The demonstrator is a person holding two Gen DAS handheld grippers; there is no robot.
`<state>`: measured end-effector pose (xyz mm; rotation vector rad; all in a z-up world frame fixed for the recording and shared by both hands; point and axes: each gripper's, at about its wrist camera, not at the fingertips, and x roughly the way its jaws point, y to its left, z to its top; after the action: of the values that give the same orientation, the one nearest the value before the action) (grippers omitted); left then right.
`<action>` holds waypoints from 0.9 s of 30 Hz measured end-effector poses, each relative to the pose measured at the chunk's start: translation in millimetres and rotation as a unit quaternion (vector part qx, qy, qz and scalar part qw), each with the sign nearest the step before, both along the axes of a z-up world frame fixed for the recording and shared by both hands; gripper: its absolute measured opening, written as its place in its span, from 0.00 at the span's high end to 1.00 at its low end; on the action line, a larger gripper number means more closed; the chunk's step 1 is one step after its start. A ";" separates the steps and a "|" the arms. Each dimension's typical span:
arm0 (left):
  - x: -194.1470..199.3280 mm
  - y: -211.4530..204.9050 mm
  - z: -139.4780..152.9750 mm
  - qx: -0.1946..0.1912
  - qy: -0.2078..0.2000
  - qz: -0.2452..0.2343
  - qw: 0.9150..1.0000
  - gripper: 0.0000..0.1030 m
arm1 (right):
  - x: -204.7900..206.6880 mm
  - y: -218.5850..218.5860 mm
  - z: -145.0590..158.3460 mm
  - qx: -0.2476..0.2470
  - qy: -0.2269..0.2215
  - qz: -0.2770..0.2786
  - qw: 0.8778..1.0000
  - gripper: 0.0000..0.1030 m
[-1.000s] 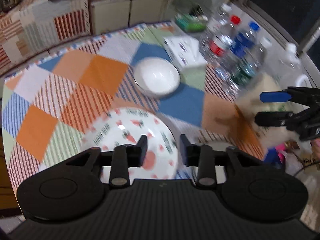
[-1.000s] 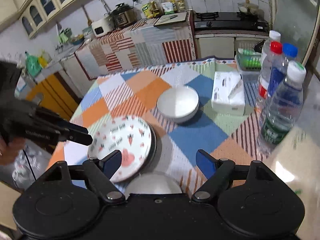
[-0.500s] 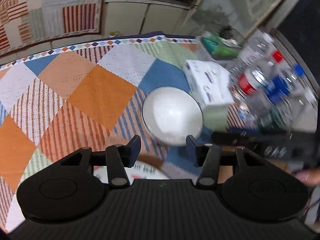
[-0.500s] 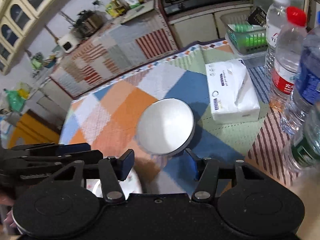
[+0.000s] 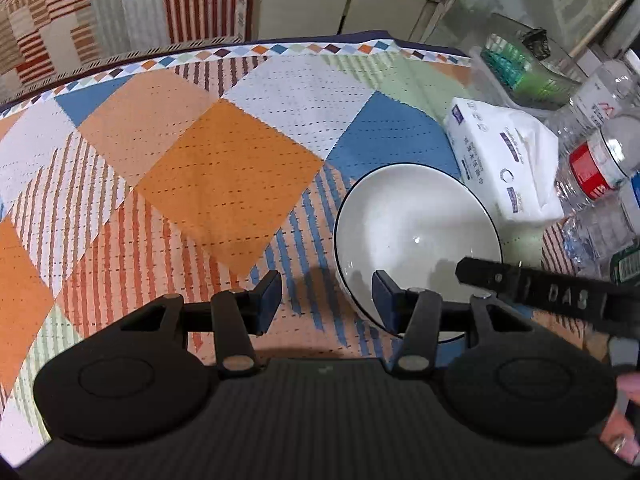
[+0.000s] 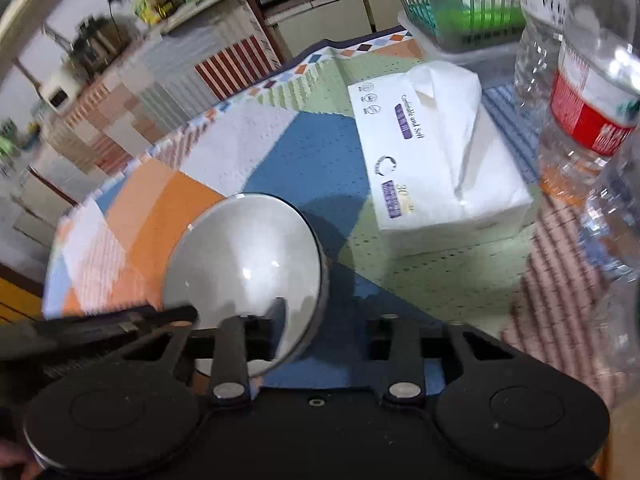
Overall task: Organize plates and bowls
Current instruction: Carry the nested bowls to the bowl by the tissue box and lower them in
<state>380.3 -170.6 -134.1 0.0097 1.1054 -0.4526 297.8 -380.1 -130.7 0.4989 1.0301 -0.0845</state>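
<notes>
While open, hand-held gripper [image 5: 326,300] straddles bowl [image 5: 416,236] rim

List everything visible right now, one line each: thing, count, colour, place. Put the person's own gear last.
Bowl: one, white with dark rim, on the tablecloth beside the tissue pack.
Tissue pack: one, white with purple print, between bowl and bottles.
Water bottles: at least three, clear, one with a red label, at the table's right edge.
Basket: one, grey mesh with green contents, behind the tissue pack.
Tablecloth: one, patchwork of orange, blue, white, green and stripes, covering the table.
Counter cloth: one, striped patchwork, across the room.
Left claw: black, open, its right finger over the bowl's near rim.
Right claw: black, open, its left finger reaching into the bowl.
</notes>
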 end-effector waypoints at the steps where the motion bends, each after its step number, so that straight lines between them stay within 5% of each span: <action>1: 0.0 -0.1 -1.8 0.007 -0.004 0.000 1.000 0.53 | -0.2 -1.6 -1.5 0.001 -0.001 -0.007 1.000 0.71; 5: 3.6 2.1 -8.1 -0.005 -0.003 0.008 1.000 0.58 | 1.9 -4.4 -7.4 0.004 -0.005 -0.011 1.000 0.75; 7: 3.6 2.1 -7.5 -0.025 0.004 0.001 1.000 0.79 | 2.7 -4.0 -9.6 0.002 -0.010 -0.011 1.000 0.78; 9: -2.6 -2.3 -1.9 -0.029 0.004 -0.010 1.000 0.89 | 3.6 -2.3 -10.4 0.007 -0.015 -0.006 1.000 0.86; 12: -14.6 -7.4 5.9 -0.008 -0.017 -0.027 0.999 0.89 | 2.8 -1.2 -10.7 0.018 -0.008 -0.018 1.000 0.87; 16: -24.7 7.7 25.1 -0.049 -0.017 -0.018 0.999 0.89 | -7.7 5.9 -1.3 -0.002 -0.017 0.000 1.000 0.87; 27: -79.3 35.0 85.0 -0.074 0.006 -0.044 0.996 0.88 | -68.7 15.2 64.3 -0.006 -0.067 0.051 0.996 0.84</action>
<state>301.0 -135.6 -49.2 -0.0742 1.0839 -0.6134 229.0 -364.9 -66.4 0.4346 0.9224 0.0338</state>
